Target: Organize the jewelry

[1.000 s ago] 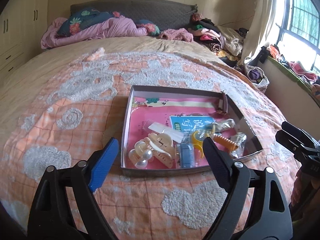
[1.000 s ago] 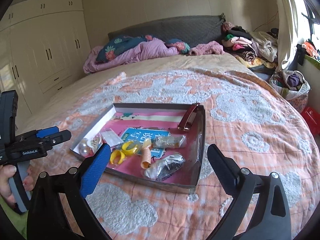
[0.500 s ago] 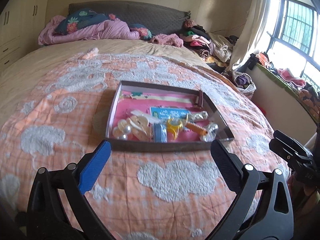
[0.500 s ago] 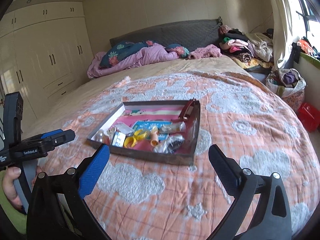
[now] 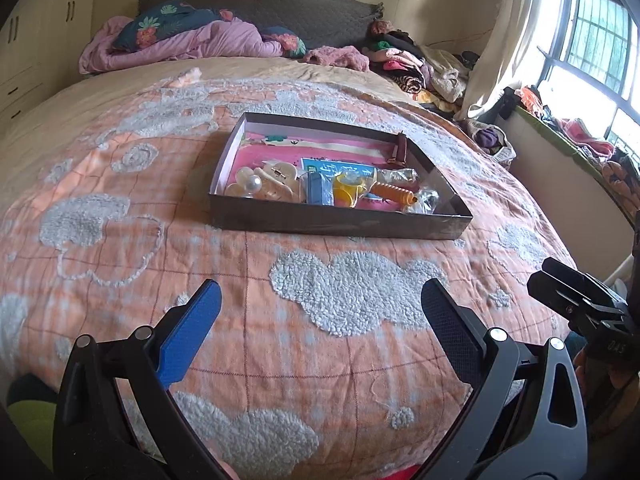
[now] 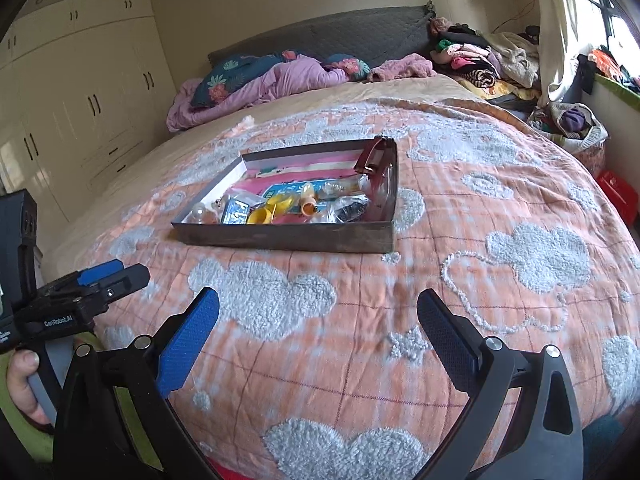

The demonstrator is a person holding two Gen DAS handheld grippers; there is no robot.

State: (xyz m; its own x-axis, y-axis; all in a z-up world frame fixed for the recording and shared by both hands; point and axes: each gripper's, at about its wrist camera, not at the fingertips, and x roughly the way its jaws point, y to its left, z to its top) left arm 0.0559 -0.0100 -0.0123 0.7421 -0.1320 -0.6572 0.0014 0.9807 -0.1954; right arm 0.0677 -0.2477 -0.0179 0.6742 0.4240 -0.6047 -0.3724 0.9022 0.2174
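Note:
A shallow dark tray lies on the orange bedspread. It holds a cream claw clip with pearls, a yellow piece, an orange spiral piece, a blue card and small clear bags. A dark red clip sits on the tray's far right corner. My left gripper is open and empty, well short of the tray. My right gripper is open and empty, also short of it.
The bedspread has raised white cloud patches. Pink bedding and pillows lie at the headboard. Piled clothes sit at the far right by the window. White wardrobes stand left of the bed.
Both grippers have pulled back from the tray toward the foot of the bed. They stay open and empty. The tray and its contents have not moved.

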